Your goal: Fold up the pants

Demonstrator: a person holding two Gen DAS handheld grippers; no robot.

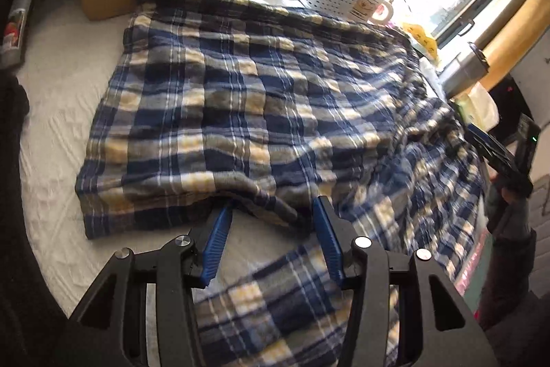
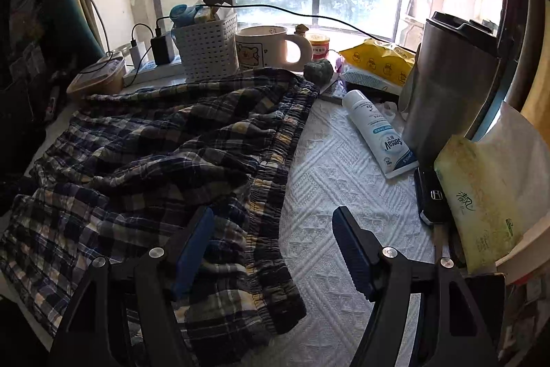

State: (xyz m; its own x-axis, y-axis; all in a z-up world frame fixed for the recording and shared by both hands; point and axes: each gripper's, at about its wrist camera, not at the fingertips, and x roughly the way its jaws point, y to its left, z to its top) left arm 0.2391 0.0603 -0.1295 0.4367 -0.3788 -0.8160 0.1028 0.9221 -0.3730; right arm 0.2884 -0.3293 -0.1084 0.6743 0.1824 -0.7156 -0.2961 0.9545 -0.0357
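plaid pants (image 1: 240,112) are lying spread on the white textured cloth (image 2: 343,188), bare cloth running right of their waistband up to the tube (image 2: 378,133). left gripper (image 1: 271,212) is hovering released at their near edge; right gripper (image 2: 275,222) is angling down, released, straddling the waistband.

The white cloth (image 2: 343,195) right of the pants (image 2: 154,153) is bare, with room to pass. Farther right, a tube (image 2: 376,133), a tall cup (image 2: 450,85) and tissues (image 2: 477,198) block the way. Far back stand a basket (image 2: 209,50) and mug (image 2: 264,49).
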